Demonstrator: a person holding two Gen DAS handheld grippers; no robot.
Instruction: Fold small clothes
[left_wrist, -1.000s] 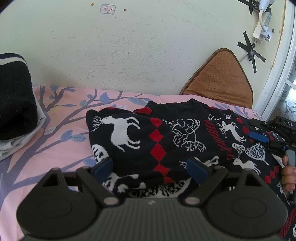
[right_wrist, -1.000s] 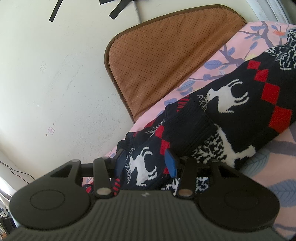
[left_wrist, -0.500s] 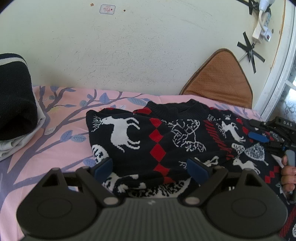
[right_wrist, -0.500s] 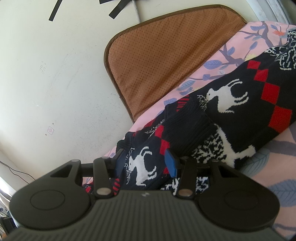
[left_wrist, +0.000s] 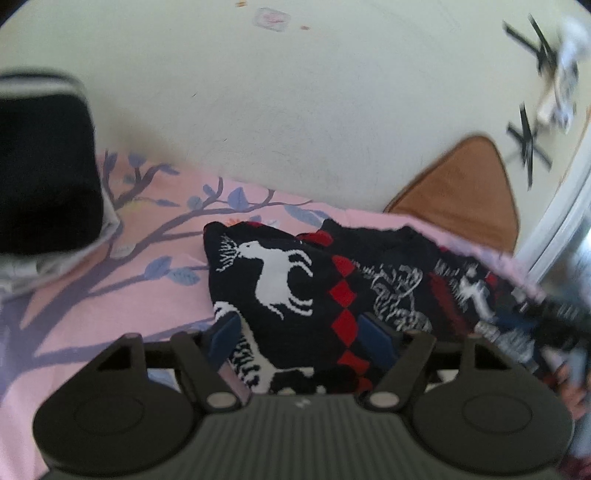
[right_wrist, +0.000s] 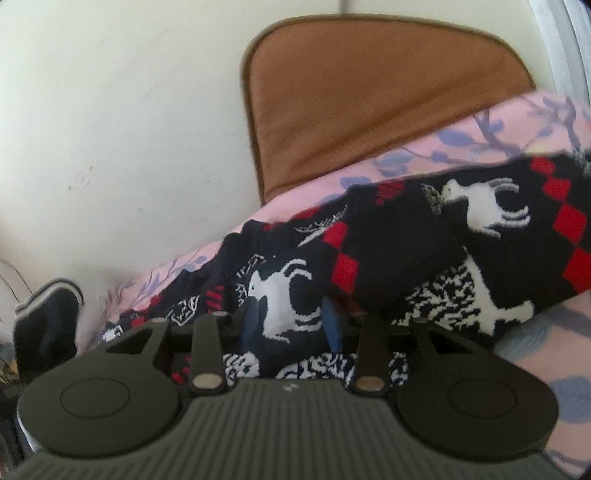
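A black knitted sweater (left_wrist: 295, 280) with white reindeer and red diamonds lies on the pink bedsheet (left_wrist: 92, 295), its sleeves folded in over the body. My left gripper (left_wrist: 295, 332) is open, its blue pads either side of the sweater's near hem. My right gripper (right_wrist: 291, 325) is open too, straddling a reindeer patch of the sweater (right_wrist: 406, 258) at its other side. The right gripper also shows, blurred, at the right edge of the left wrist view (left_wrist: 543, 317).
A folded dark garment on white cloth (left_wrist: 40, 177) sits at the left on the sheet, also small in the right wrist view (right_wrist: 48, 317). A brown cushion (right_wrist: 369, 103) leans on the pale wall (left_wrist: 295, 110). A window frame (left_wrist: 561, 221) stands at the right.
Both grippers have shifted: the left view swung left and closer over the hem, its jaws narrower. The right view moved so the sweater fills more of it and the dark pile appears.
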